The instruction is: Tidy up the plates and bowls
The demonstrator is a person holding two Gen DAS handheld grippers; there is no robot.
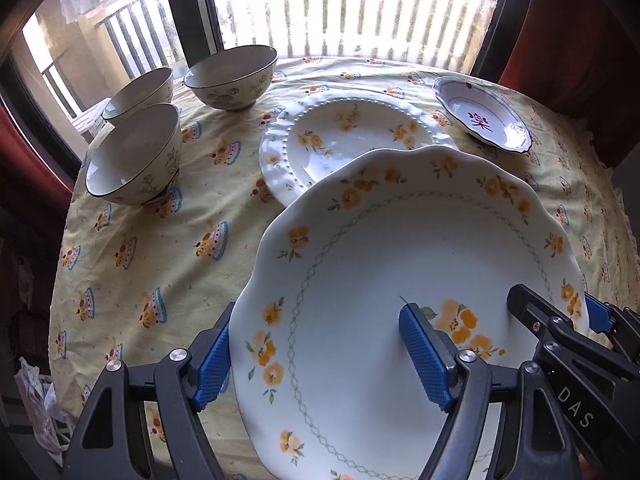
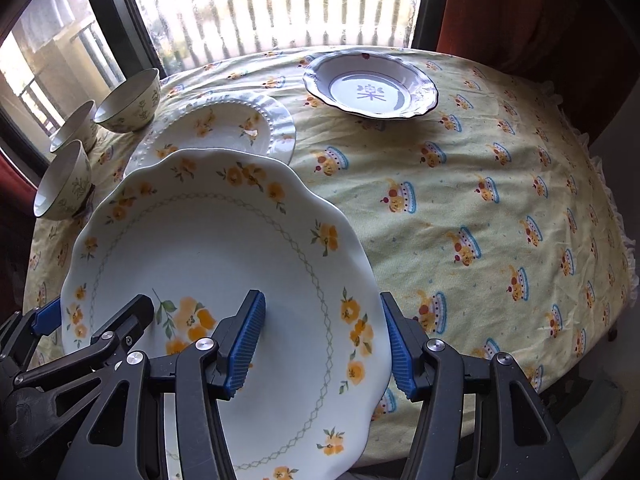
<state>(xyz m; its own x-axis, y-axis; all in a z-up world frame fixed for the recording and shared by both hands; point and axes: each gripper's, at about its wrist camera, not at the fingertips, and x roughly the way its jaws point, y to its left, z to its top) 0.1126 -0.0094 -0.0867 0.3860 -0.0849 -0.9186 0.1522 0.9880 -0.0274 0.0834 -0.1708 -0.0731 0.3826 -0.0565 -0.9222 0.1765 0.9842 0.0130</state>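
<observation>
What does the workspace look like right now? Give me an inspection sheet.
Surface: round table under a yellow printed cloth.
Job's things: big plate held off the table by both grippers; beaded plate behind it; three bowls at the left; small dish at the far side.
Clutter: nothing seen.
Grippers: left gripper and right gripper each straddle an opposite edge of the big plate, fingers over its face.
Cables: nothing seen.
Surroundings: window with railing, red curtains.

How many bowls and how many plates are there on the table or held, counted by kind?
Bowls: 3
Flowered plates: 2, one held and one on the table
Dish with red mark: 1
Total: 6
</observation>
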